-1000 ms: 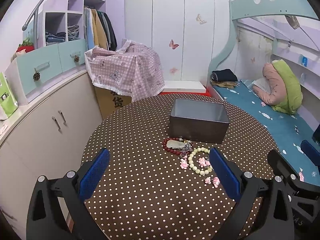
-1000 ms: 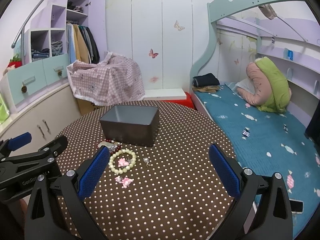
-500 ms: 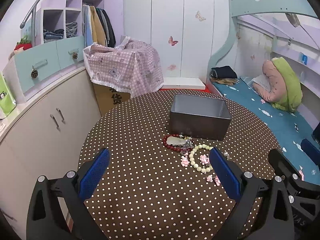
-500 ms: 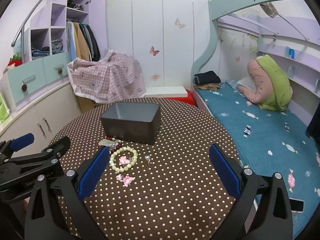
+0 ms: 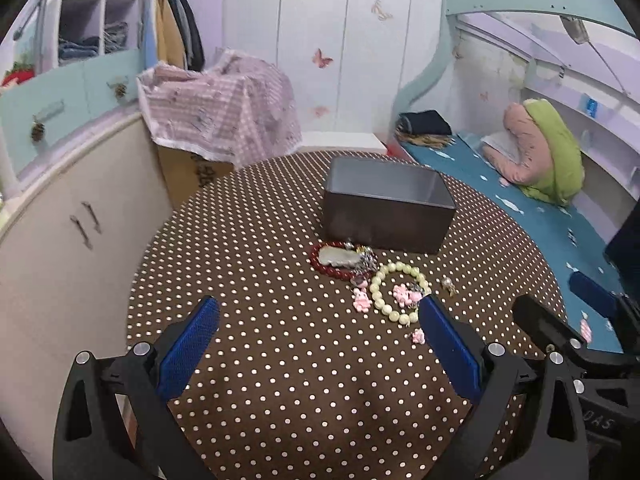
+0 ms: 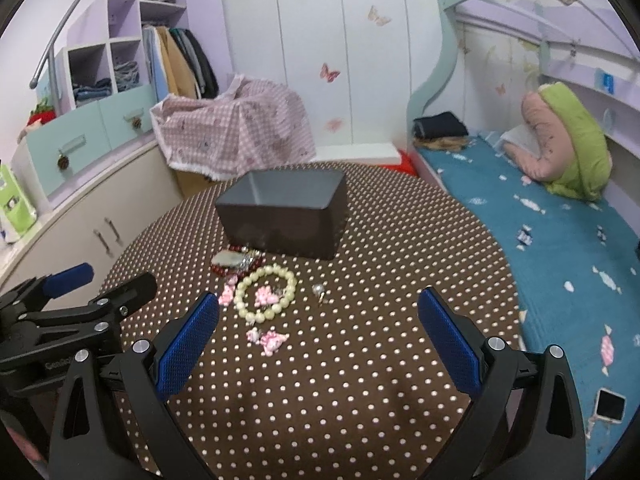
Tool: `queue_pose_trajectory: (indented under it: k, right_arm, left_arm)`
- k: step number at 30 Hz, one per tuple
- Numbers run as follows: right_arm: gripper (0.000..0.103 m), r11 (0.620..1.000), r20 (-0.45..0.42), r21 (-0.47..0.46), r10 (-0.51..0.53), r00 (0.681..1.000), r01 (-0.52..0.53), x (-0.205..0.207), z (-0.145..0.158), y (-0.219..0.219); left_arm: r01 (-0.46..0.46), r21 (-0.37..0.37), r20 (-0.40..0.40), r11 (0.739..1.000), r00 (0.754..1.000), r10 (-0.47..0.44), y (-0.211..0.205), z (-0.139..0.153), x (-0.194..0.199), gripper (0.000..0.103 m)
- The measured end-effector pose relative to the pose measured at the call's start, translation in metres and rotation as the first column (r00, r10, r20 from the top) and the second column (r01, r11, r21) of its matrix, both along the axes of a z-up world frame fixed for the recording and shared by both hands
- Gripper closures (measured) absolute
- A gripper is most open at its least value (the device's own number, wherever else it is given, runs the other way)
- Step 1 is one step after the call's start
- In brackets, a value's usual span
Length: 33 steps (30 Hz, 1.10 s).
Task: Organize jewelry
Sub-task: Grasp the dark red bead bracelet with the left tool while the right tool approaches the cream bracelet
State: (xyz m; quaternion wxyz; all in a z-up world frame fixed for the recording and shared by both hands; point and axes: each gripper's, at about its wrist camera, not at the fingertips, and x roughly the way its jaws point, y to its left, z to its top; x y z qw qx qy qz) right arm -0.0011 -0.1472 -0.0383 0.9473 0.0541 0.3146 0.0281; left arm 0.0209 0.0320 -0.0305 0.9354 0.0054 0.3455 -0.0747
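Note:
A dark grey open box (image 5: 386,208) (image 6: 286,216) stands on the brown polka-dot round table (image 5: 260,240). In front of it lie a red bead bracelet (image 5: 332,266) with a pale stone, a cream bead bracelet (image 5: 398,292) (image 6: 265,292), several small pink pieces (image 6: 270,340) and a small silver earring (image 6: 319,290). My left gripper (image 5: 316,320) is open and empty, hovering above the table near the jewelry. My right gripper (image 6: 318,320) is open and empty, just behind the pink pieces. The left gripper also shows at the left of the right wrist view (image 6: 80,300).
A cream cabinet (image 5: 60,220) curves along the table's left. A box under pink checked cloth (image 5: 224,108) stands behind the table. A bed with a blue sheet (image 6: 560,240) runs along the right, with a green and pink pillow (image 6: 568,140).
Both grippers have moved forward and slightly lower toward the jewelry, so the box and bracelets look nearer. Both stay open. Nothing on the table has moved.

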Motion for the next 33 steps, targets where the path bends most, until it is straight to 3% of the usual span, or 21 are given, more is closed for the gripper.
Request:
queue_pose_trajectory:
  k: [7,8,10,18,25,29,33]
  right_arm:
    - [0.009,0.998,-0.058,-0.004,0.059,0.997,-0.059,0.030,-0.015,0.006]
    - [0.013,0.998,-0.061,-0.011,0.069,0.996,-0.070,0.034,-0.016,0.007]
    - [0.030,0.994,-0.077,-0.027,0.107,0.991,-0.110,0.047,-0.017,0.013]
    - [0.057,0.963,-0.211,-0.070,0.240,0.948,-0.259,0.096,-0.041,0.030]
    - [0.073,0.933,-0.311,-0.101,0.300,0.902,-0.345,0.133,-0.058,0.037]
    - [0.075,0.904,-0.347,-0.093,0.363,0.865,-0.417,0.145,-0.063,0.046]
    - [0.080,0.878,-0.335,-0.132,0.398,0.854,-0.461,0.141,-0.064,0.051]
  left_arm:
    - [0.025,-0.050,-0.080,0.998,0.996,-0.029,0.009,-0.017,0.021,0.007]
    - [0.031,-0.052,-0.084,0.998,0.996,-0.035,0.011,-0.019,0.024,0.007]
    - [0.049,-0.059,-0.094,0.997,0.994,-0.054,0.013,-0.022,0.033,0.007]
    - [0.104,-0.159,-0.249,0.982,0.958,-0.142,0.027,-0.041,0.086,0.007]
    - [0.110,-0.151,-0.319,0.982,0.935,-0.154,0.031,-0.055,0.127,0.008]
    - [0.122,-0.125,-0.337,0.985,0.928,-0.158,0.022,-0.060,0.145,0.008]
    - [0.152,-0.063,-0.343,0.986,0.925,-0.165,0.010,-0.063,0.149,0.017]
